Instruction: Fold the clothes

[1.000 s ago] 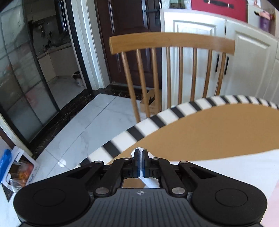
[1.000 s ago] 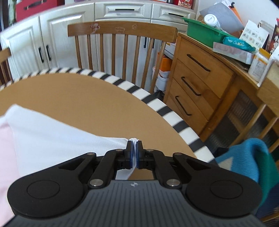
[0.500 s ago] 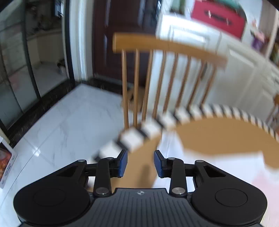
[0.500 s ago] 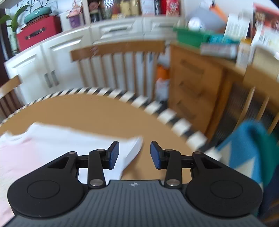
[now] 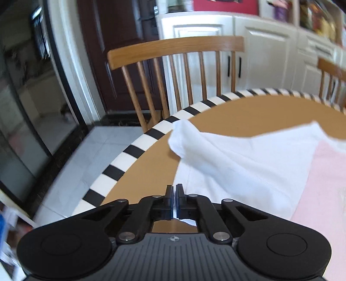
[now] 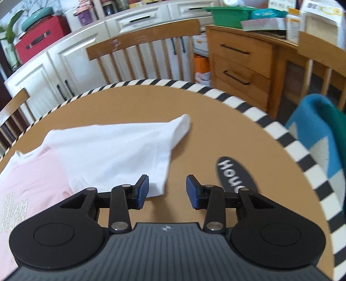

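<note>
Here, the pink-and-white T-shirt [image 6: 103,151] is laid flat on the round brown surface [image 6: 151,103]. Left gripper [image 5: 174,202] fingers are pressed together at its hem; whether cloth is pinched can't be told. Right gripper [image 6: 167,190] fingers are spread beside the shirt. A green tub [image 6: 229,14] w/ unclear contents is seen on the dresser [image 6: 244,62].

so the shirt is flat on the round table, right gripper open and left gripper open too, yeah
Not quite: the left gripper is shut, its blue pads pressed together, as the left wrist view shows. The right gripper is open, and the shirt lies flat on the round table.

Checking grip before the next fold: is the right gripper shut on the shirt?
No: the right gripper is open, above the shirt.
</note>
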`<action>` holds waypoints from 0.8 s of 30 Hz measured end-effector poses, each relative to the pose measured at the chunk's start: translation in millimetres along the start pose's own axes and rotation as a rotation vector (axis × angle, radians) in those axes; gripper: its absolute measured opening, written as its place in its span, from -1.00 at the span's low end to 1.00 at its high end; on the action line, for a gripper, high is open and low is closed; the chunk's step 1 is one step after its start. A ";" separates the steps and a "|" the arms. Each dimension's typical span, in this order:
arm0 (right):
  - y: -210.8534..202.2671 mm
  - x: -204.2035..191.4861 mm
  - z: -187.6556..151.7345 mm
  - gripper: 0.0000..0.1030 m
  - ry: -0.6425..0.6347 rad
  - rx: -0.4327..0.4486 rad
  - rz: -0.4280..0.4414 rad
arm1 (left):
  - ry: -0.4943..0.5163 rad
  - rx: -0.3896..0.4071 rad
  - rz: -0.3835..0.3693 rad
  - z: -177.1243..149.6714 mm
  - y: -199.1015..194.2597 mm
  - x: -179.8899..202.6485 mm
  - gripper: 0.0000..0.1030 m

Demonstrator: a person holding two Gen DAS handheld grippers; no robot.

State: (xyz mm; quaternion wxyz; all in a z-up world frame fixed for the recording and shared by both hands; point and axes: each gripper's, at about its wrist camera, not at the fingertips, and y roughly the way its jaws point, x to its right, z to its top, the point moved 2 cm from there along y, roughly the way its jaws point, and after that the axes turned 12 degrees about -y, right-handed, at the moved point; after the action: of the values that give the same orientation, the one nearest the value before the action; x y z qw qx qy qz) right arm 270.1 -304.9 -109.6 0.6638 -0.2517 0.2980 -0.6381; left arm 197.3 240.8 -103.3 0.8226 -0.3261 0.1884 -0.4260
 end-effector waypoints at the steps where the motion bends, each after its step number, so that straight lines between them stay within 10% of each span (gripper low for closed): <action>1: 2.8 -5.0 0.3 -0.60 -0.029 -0.002 0.014 | 0.025 0.004 0.012 -0.5 -0.2 2.9 -0.98; 5: 1.0 -15.5 4.1 -0.92 -0.130 -0.031 0.017 | 0.085 -0.010 0.041 -6.0 -5.6 4.0 -0.98; 15: -25.4 -20.6 -15.6 -0.92 -0.277 -0.051 -0.019 | 0.098 -0.040 0.042 -28.0 -33.1 -19.6 -0.98; 20: -28.5 -12.6 -14.1 -0.29 -0.200 -0.062 -0.008 | 0.058 -0.034 0.058 -24.4 -29.9 -29.1 -0.78; 24: -59.3 -8.8 -20.9 -0.28 -0.191 -0.079 0.107 | 0.001 -0.054 0.031 -29.5 -50.9 -50.9 -0.50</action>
State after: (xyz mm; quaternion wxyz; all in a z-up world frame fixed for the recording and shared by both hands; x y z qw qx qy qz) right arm 213.7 -298.6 -81.1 0.7120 -0.3209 0.2713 -0.5626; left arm 121.8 250.0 -87.3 0.8200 -0.3450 0.2050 -0.4081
